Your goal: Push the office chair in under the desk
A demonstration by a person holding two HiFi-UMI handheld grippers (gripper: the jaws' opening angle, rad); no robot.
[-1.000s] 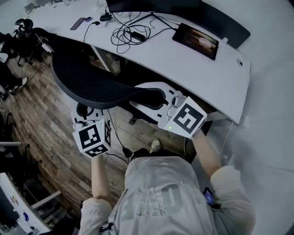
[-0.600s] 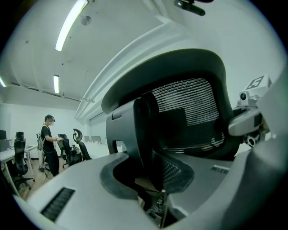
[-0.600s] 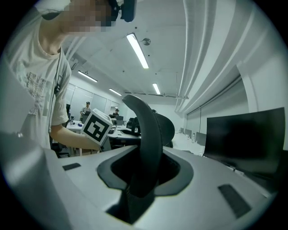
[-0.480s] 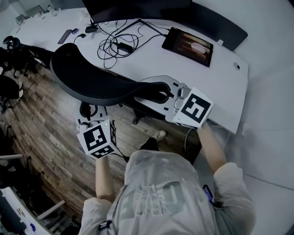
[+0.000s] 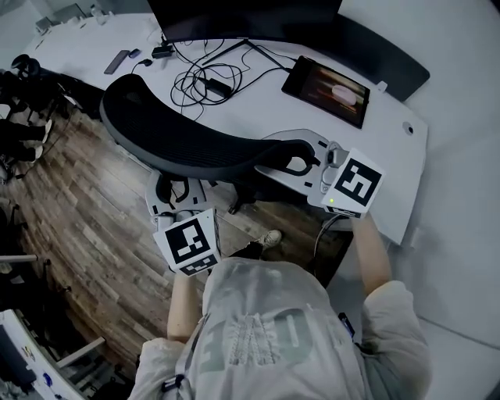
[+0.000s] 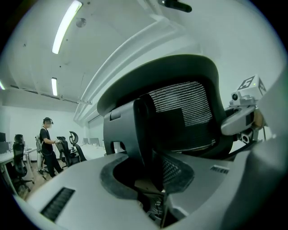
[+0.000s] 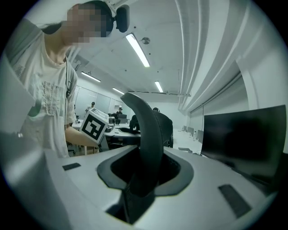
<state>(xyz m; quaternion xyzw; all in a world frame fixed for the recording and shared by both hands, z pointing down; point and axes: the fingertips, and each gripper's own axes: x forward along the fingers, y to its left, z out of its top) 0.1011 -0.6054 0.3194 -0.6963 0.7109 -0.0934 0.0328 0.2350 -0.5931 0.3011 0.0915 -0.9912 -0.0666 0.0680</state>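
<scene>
In the head view, one office chair (image 5: 195, 144) stood against the near edge of the single white tabletop (image 5: 266, 101). The long axis of its black mesh backrest (image 5: 234, 152) ran from the upper left of the frame to the middle right. The tabletop lay beyond the backrest toward the top, so the push would probably go across that axis, away from the person. Two grippers held the backrest's lower rim. The left gripper (image 5: 176, 187) was below centre over the wooden floor (image 5: 86, 219), and the right gripper (image 5: 308, 160) was at the backrest's right end. The right one was the nearer, just beside the tabletop's edge. One monitor (image 5: 234, 16) and one tablet (image 5: 326, 90) stood on the tabletop. In the left gripper view, the fingers (image 6: 90, 179) were clenched on the backrest's dark frame, which rose between them through the centre, with the right gripper showing at the right edge. One other person (image 6: 47, 146) stood at the far left. In the right gripper view, the fingers (image 7: 216, 179) clamped the backrest's curved rim, which rose through the middle with the monitor to its right.
</scene>
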